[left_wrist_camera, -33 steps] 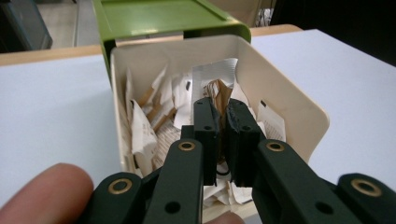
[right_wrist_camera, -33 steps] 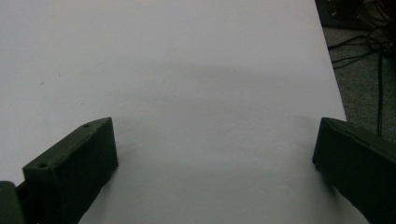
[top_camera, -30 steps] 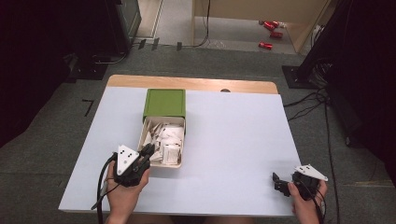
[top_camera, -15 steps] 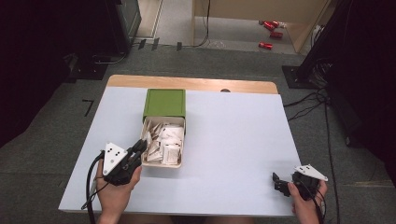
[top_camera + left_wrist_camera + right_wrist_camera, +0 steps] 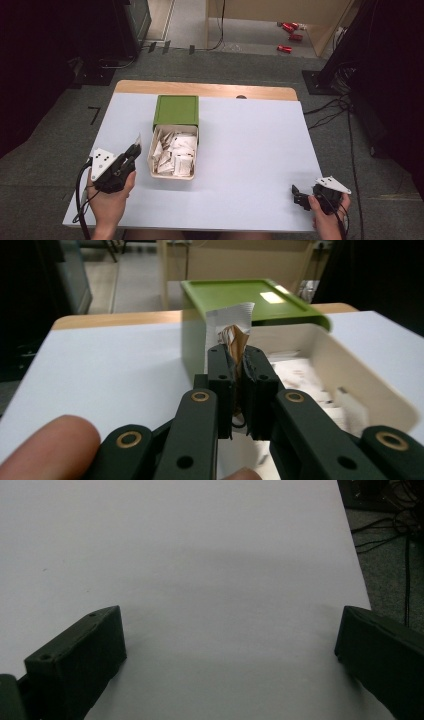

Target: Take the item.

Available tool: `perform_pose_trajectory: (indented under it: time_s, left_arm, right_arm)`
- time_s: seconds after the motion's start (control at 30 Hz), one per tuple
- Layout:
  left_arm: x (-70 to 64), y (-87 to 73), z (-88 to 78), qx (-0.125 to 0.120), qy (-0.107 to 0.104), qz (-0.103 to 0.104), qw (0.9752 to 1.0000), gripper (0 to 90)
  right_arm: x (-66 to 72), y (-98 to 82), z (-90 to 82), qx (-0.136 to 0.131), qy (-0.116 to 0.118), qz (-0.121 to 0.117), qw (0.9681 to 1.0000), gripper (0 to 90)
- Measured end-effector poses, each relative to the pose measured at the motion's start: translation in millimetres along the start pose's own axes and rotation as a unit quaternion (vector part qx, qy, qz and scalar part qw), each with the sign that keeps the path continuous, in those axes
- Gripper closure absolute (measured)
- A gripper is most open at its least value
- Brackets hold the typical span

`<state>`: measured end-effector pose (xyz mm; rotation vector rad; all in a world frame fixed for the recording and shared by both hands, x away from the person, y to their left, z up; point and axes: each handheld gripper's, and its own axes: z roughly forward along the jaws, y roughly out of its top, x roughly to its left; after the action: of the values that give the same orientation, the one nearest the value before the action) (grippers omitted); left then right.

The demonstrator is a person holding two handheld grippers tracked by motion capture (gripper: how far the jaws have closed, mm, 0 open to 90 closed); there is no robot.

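A white open box (image 5: 173, 175) holds several pale sachets (image 5: 176, 152), and its green lid (image 5: 176, 110) lies across its far end. Just left of the box, my left gripper (image 5: 135, 148) is shut on one sachet (image 5: 138, 141) held above the table. In the left gripper view the jaws (image 5: 238, 360) pinch a white and brown sachet (image 5: 231, 322) in front of the box wall (image 5: 350, 370) and lid (image 5: 250, 295). My right gripper (image 5: 296, 195) rests near the table's front right corner. Its jaws (image 5: 230, 635) stand wide open over bare table.
The white table (image 5: 250, 145) has a wooden strip (image 5: 200, 90) along its far edge. Cables (image 5: 330, 107) lie on the grey floor to the right, and red objects (image 5: 289, 35) sit far behind. A cable (image 5: 80, 200) trails from the left gripper.
My left gripper has moved left, out from over the box to its left side, carrying a sachet. The right gripper has stayed put.
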<state>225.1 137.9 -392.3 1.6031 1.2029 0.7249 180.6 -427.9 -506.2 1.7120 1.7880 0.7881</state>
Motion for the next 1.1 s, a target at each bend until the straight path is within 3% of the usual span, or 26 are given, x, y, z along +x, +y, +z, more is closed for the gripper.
perform_pose_trajectory:
  time_s: [0.07,0.2,0.37,0.57,0.77,0.93,1.1]
  left_arm:
    - [12.9,-4.3,4.3,0.010,0.011,-0.007,0.9999,85.3]
    - [25.0,-11.2,9.9,0.020,0.018,-0.017,0.9995,85.2]
    - [45.0,-26.0,22.6,0.051,0.030,-0.028,0.9978,85.0]
    - [54.8,-39.3,33.8,0.082,0.041,-0.031,0.9953,84.8]
    - [60.5,-56.3,47.1,0.118,0.079,-0.009,0.9899,84.7]
    - [60.0,-63.6,52.4,0.132,0.082,0.000,0.9878,84.1]
    - [58.4,-71.4,57.8,0.150,0.065,-0.007,0.9866,79.8]
  right_arm:
    - [0.0,0.0,0.0,0.000,0.000,0.000,1.0000,0.0]
    - [0.2,-0.1,-0.1,0.000,-0.001,-0.001,1.0000,0.0]
    - [0.2,0.0,-0.1,0.000,-0.001,-0.001,1.0000,0.0]
    - [0.2,0.1,0.0,0.000,-0.001,-0.001,1.0000,0.0]
    - [0.1,0.2,0.1,0.001,-0.001,-0.001,1.0000,0.0]
    - [0.2,0.1,0.0,0.000,0.000,-0.001,1.0000,0.0]
    - [0.1,0.1,0.0,0.000,0.000,0.000,1.0000,0.0]
